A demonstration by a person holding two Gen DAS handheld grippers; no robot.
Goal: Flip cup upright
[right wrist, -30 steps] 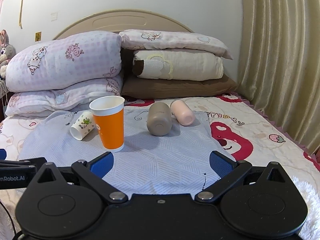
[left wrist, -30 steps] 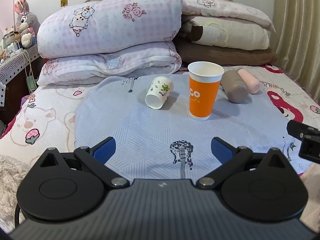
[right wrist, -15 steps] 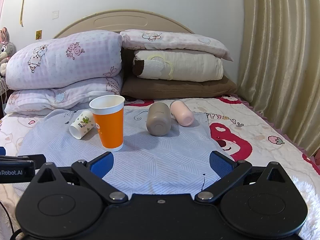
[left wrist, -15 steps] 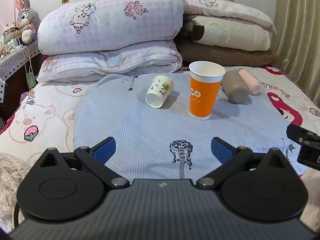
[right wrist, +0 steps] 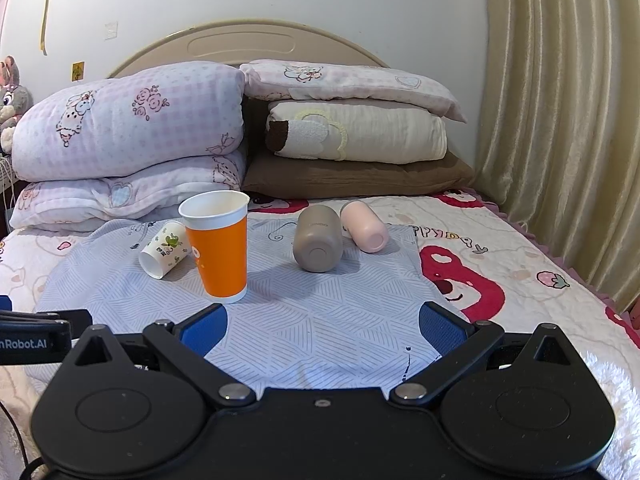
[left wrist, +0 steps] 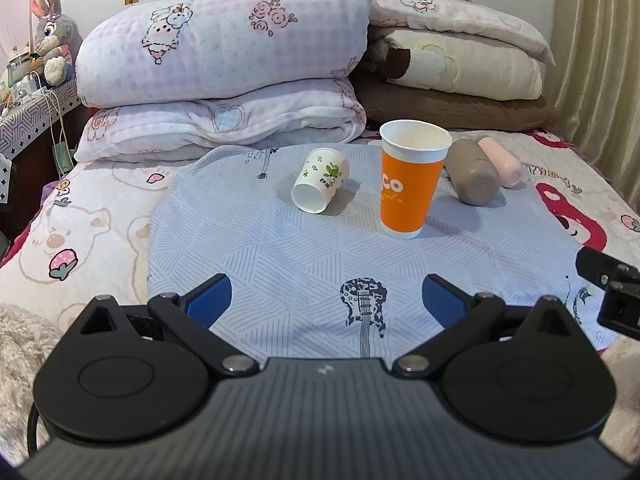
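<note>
Left wrist view: orange cup [left wrist: 408, 184] upright at centre, three cups lying tipped, left gripper [left wrist: 326, 300] and right gripper [right wrist: 322, 330] wide, empty.

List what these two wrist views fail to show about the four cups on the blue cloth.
- Small printed cup: its base faces away in the left view; the orange cup covers it in the right view.
- Taupe cup and pink cup: mouths point away in both views, so contents unseen.
- Orange cup's logo: wraps out of sight, unreadable.
</note>
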